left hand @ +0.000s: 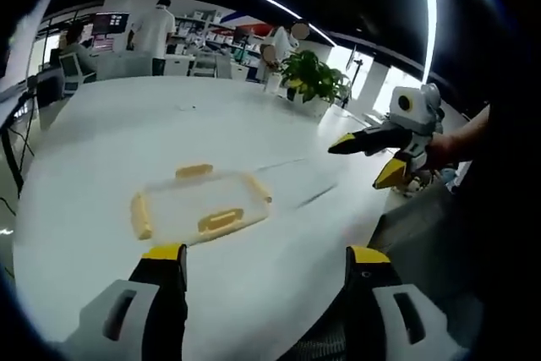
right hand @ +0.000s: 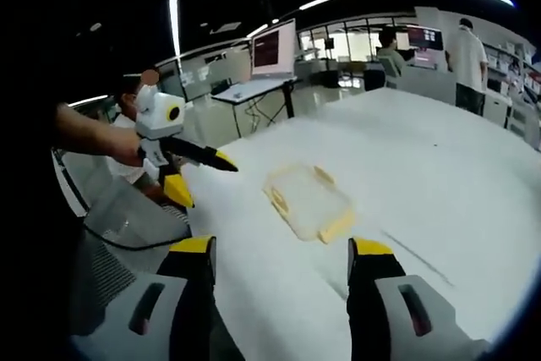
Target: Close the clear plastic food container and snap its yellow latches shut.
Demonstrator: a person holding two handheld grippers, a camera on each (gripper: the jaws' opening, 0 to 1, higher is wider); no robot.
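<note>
my left gripper (left hand: 264, 264) is spread wide, nothing between the jaws, hovering over the near edge of the white table (left hand: 101, 124). the clear plastic food container (left hand: 199, 205) lies flat on the table just ahead of it, apart from both jaws, lid on it. yellow latches (left hand: 220, 220) sit along its sides; i count 4, and i can't tell if any are snapped down.

my right gripper (right hand: 279, 264) is also spread, empty, above the table, with the container (right hand: 308, 200) ahead of it and between its jaw lines, not touching. in the left gripper view the right gripper (left hand: 372, 158) comes in from the right, held in a hand (left hand: 439, 151), jaws apart, well off to the side of the container. in the right gripper view the left gripper (right hand: 190, 173) comes in from the left, open too.

a potted plant (left hand: 314, 80) stands at the far table edge. people stand by desks in the background, a monitor (right hand: 274, 48) beyond the table.
</note>
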